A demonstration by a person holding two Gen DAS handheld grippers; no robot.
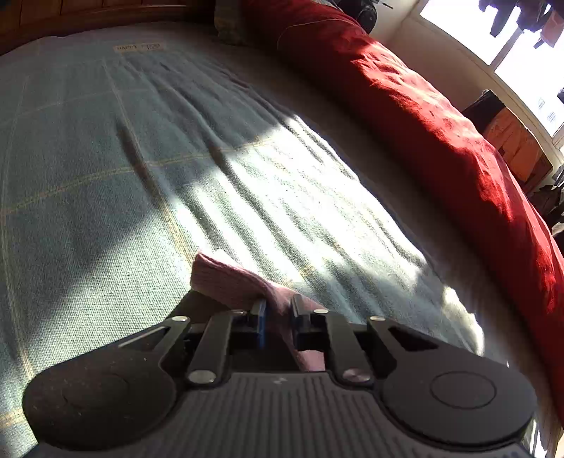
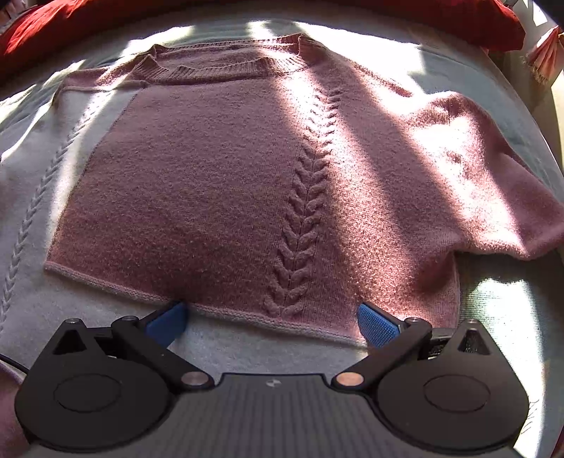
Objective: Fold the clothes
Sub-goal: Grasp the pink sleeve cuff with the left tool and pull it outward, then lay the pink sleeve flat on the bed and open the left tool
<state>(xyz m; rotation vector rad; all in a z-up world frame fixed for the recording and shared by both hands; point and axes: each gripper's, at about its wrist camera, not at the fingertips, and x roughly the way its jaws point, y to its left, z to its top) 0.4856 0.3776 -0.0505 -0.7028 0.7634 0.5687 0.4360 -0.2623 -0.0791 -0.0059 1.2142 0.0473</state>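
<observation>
A pink knitted sweater (image 2: 218, 169) lies flat on the bed, neckline at the far side, with a cable braid (image 2: 299, 218) running down it. Its left part is folded over the body; its right sleeve (image 2: 493, 197) spreads out to the right. My right gripper (image 2: 271, 322) is open, its blue pads (image 2: 377, 324) straddling the sweater's near hem. My left gripper (image 1: 278, 310) is shut on a piece of pink knit (image 1: 232, 282) and holds it just above the blanket.
A pale blue-green checked blanket (image 1: 105, 158) covers the bed, with bright sun patches. A red duvet (image 1: 440, 123) is heaped along the far right edge. A wooden headboard (image 1: 70, 17), a window (image 1: 521, 53) and orange boxes (image 1: 511, 141) lie beyond.
</observation>
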